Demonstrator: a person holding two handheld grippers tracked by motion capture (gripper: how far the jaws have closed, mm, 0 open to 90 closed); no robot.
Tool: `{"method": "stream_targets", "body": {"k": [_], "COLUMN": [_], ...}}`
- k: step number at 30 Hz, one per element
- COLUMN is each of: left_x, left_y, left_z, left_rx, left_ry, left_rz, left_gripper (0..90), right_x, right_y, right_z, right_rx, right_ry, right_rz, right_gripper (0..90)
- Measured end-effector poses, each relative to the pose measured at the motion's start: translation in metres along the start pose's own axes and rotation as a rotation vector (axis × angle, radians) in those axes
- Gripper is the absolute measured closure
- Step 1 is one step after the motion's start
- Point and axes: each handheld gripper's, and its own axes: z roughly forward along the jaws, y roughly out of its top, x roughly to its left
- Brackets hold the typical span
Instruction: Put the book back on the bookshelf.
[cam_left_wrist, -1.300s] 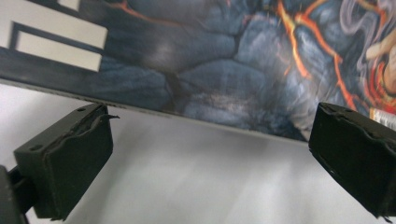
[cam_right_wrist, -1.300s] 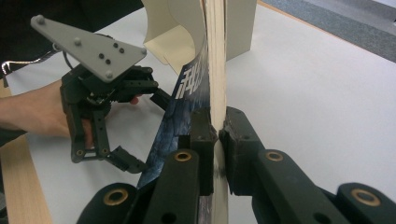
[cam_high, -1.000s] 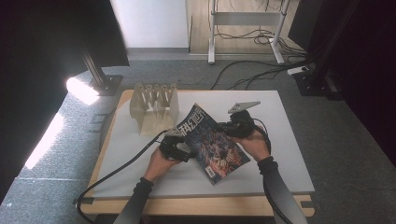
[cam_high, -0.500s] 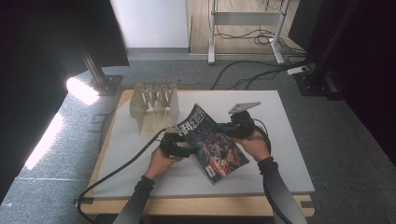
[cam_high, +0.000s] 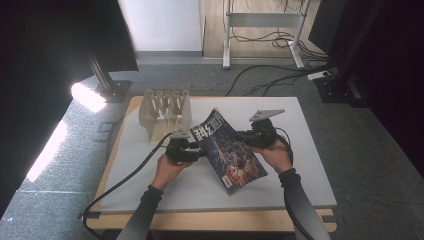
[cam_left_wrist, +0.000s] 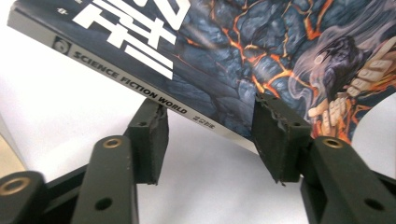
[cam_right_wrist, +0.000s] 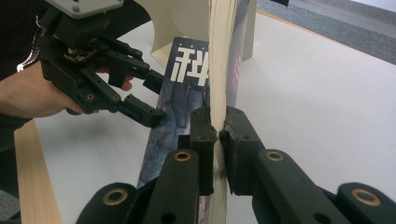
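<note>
A magazine (cam_high: 227, 150) with a dark lava-and-figure cover, its spine reading "SCIENCE FICTION WORLD" (cam_left_wrist: 261, 51), is held tilted above the white table (cam_high: 310, 165). My right gripper (cam_high: 257, 135) is shut on its page edge; in the right gripper view the jaws (cam_right_wrist: 218, 126) pinch the cream pages with the magazine (cam_right_wrist: 187, 74) standing on edge. My left gripper (cam_high: 182, 150) is at the spine side, open, its jaws (cam_left_wrist: 210, 116) spread wide with the spine just at their tips. The left gripper (cam_right_wrist: 152, 100) also shows open in the right gripper view.
A pale wooden slotted rack (cam_high: 165, 110) stands at the table's far left, close behind the magazine. The left gripper's cable (cam_high: 125, 182) runs off the near left edge. Dark screens, stands and floor cables surround the table.
The magazine has shifted slightly toward the far side in the right gripper. The left gripper has stayed at the spine, moving only a little.
</note>
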Motion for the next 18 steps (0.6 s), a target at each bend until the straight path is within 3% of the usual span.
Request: {"method": "stream_targets", "body": {"k": [7, 12, 18], "left_x": [-0.002, -0.009, -0.020], "left_y": [0.012, 0.024, 0.037], "left_z": [-0.013, -0.028, -0.045], "left_rx": [0.012, -0.007, -0.024], "left_ry": [0.016, 0.042, 0.075], "left_rz": [0.002, 0.035, 0.107], "left_gripper": [56.7, 61.6, 66.0], "right_x": [0.002, 0.003, 0.002], "right_y": [0.002, 0.004, 0.005], "right_z": [-0.001, -0.004, -0.006], "right_rx": [-0.016, -0.029, -0.048], "right_ry": [0.003, -0.003, -0.019], "right_rz": [-0.012, -0.022, -0.025], "right_gripper": [81.3, 81.4, 81.4]}}
